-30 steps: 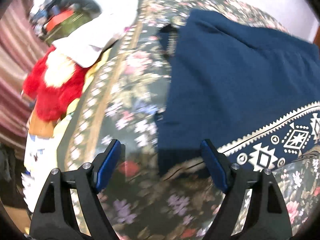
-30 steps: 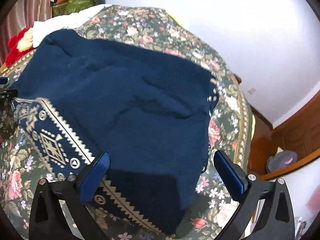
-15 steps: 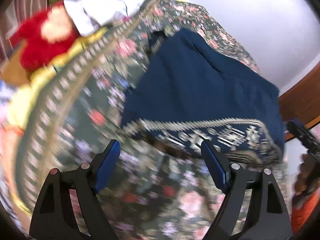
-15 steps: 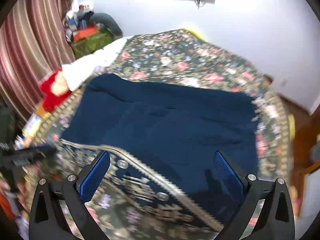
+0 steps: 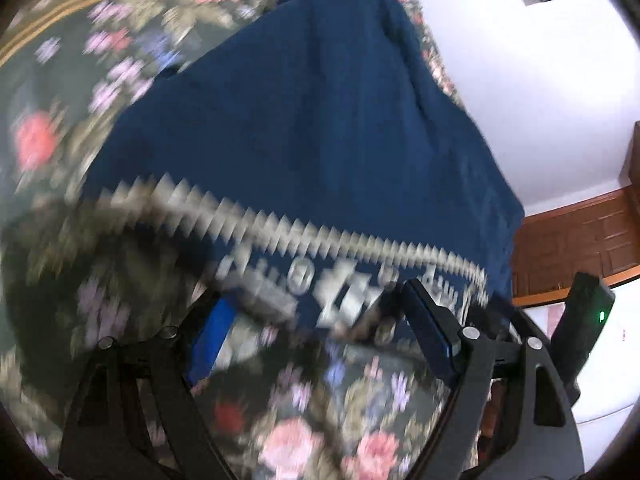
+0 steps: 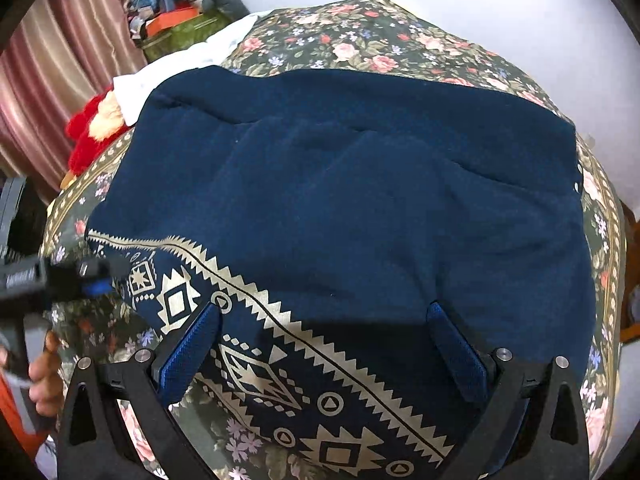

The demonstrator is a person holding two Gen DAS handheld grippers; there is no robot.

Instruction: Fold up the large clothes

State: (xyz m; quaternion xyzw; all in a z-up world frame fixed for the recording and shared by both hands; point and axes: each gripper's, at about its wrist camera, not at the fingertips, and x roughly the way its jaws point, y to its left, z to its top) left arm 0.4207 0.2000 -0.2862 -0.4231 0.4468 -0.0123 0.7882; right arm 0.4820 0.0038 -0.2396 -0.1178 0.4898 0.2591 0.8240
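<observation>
A large navy garment (image 6: 360, 208) with a cream geometric border (image 6: 280, 320) lies spread on a floral bed cover (image 6: 360, 36). My right gripper (image 6: 324, 352) is open, its blue pads low over the patterned near edge. My left gripper (image 5: 320, 340) is open at the same patterned edge (image 5: 320, 248), and it also shows in the right wrist view (image 6: 96, 276) at the garment's near left corner. The left wrist view is blurred. Neither gripper holds cloth.
A red plush toy (image 6: 92, 128), a white cloth (image 6: 188, 60) and a pile of bags (image 6: 176, 20) sit at the bed's far left by a striped curtain (image 6: 60, 72). A white wall (image 6: 520, 12) and wooden trim (image 5: 572, 240) lie beyond the bed.
Both grippers have swung and moved down toward the patterned near edge of the garment. The left gripper has shifted right along the edge. Both stay open.
</observation>
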